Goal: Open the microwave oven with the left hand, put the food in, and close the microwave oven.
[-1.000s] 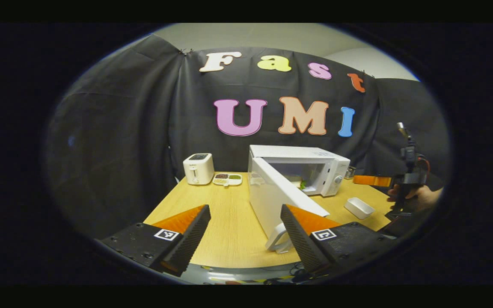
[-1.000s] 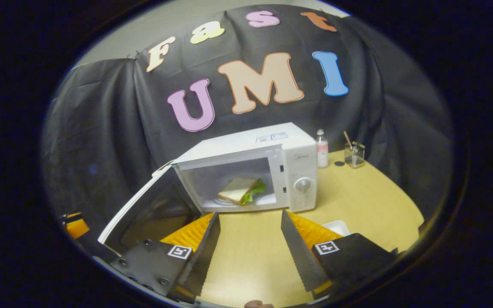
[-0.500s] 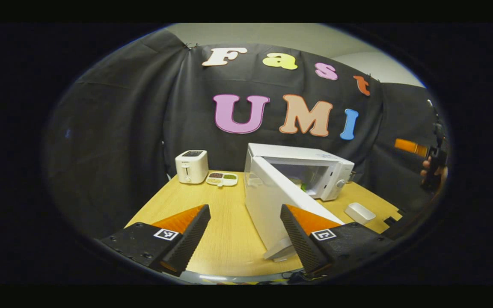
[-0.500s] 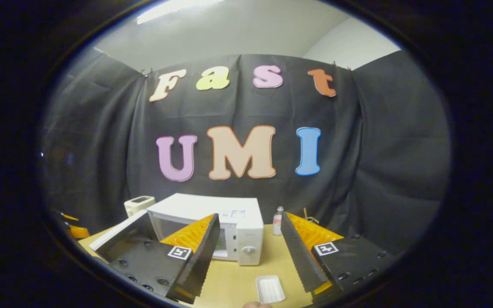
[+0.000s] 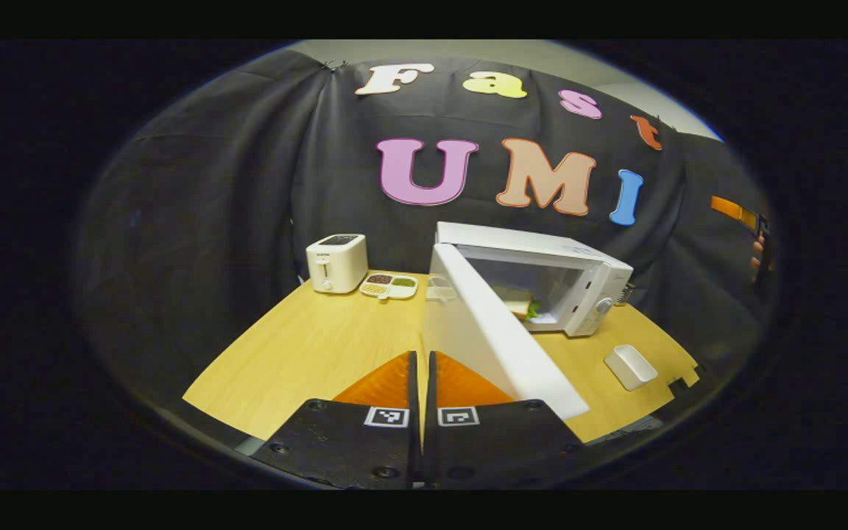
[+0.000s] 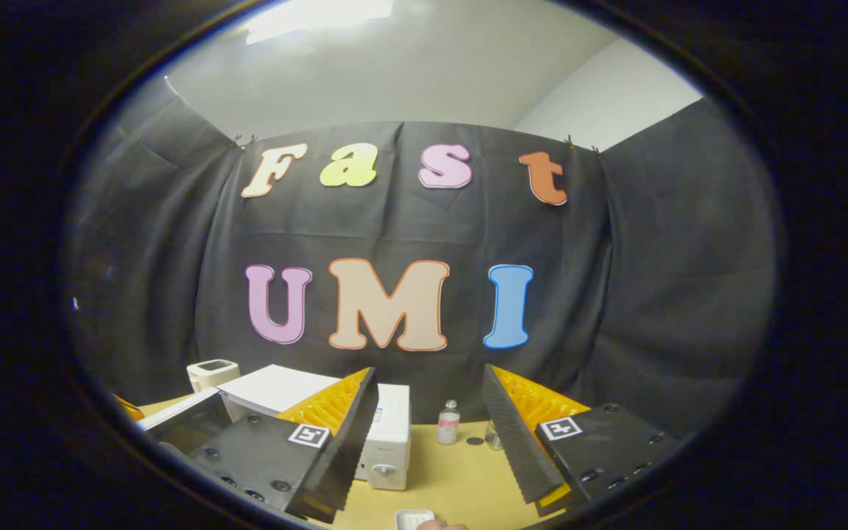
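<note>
The white microwave (image 5: 601, 276) stands on the wooden table (image 5: 306, 353) with its door (image 5: 497, 346) swung open toward me. A sandwich (image 5: 518, 303) with green leaf lies inside the cavity. My left gripper (image 5: 422, 355) is shut with nothing between its fingers, low in front of the door's outer face; the door handle is hidden. My right gripper (image 6: 429, 369) is open and empty, held high and back from the microwave (image 6: 389, 442), whose door (image 6: 174, 414) shows at the lower left. The right gripper (image 5: 757, 246) and the hand holding it show at the far right of the left gripper view.
A white toaster (image 5: 336, 261) and a small divided dish (image 5: 391, 285) sit at the table's back left. A small white tray (image 5: 631, 366) lies right of the microwave. A bottle (image 6: 448, 423) and a glass (image 6: 494, 436) stand behind the microwave's right side.
My left gripper has shut its fingers and shifted left of the open door. My right gripper has drawn back and tilted upward, away from the microwave.
</note>
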